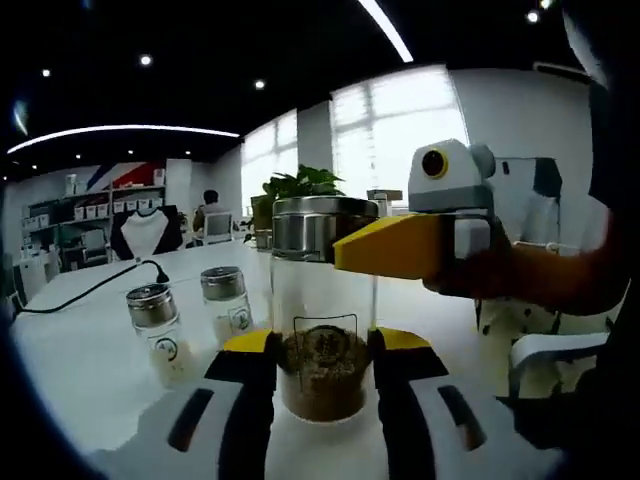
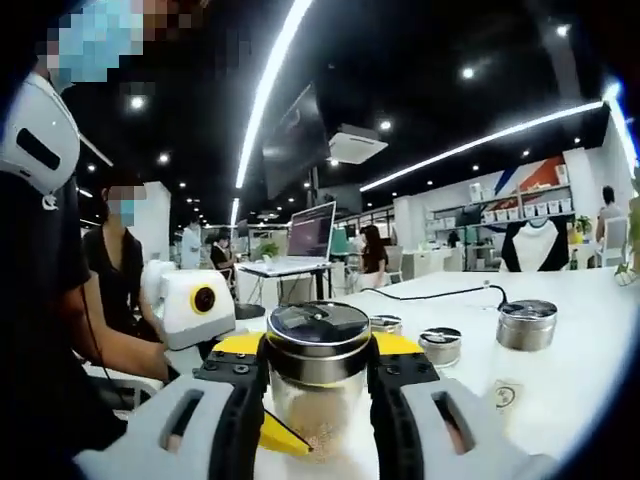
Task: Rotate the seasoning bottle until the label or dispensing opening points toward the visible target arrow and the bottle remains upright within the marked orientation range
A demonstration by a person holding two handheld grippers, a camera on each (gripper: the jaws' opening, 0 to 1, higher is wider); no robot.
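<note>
- Table [image 1: 90, 340]: white, with a black cable [image 1: 90, 290] running off toward 10 o'clock in the left gripper view.
- Bottle [image 1: 322, 300]: glass, steel lid, brown seasoning low inside. It stands upright on the table at centre, its label facing the left camera.
- Left claw [image 1: 322, 365]: jaws closed against the bottle's lower body, one at each side.
- Right claw [image 2: 318, 385]: jaws closed on the bottle just under the lid; in the left gripper view it reaches in from 3 o'clock.
- Two small shakers [image 1: 190, 320]: at 9 o'clock of the bottle, apart from it.
- Step, as I judge it: the turn itself, both claws gripping. No target arrow is visible, so I cannot tell how far to turn.
- Next move calls for one claw to loosen while the other twists, keeping the bottle vertical.
</note>
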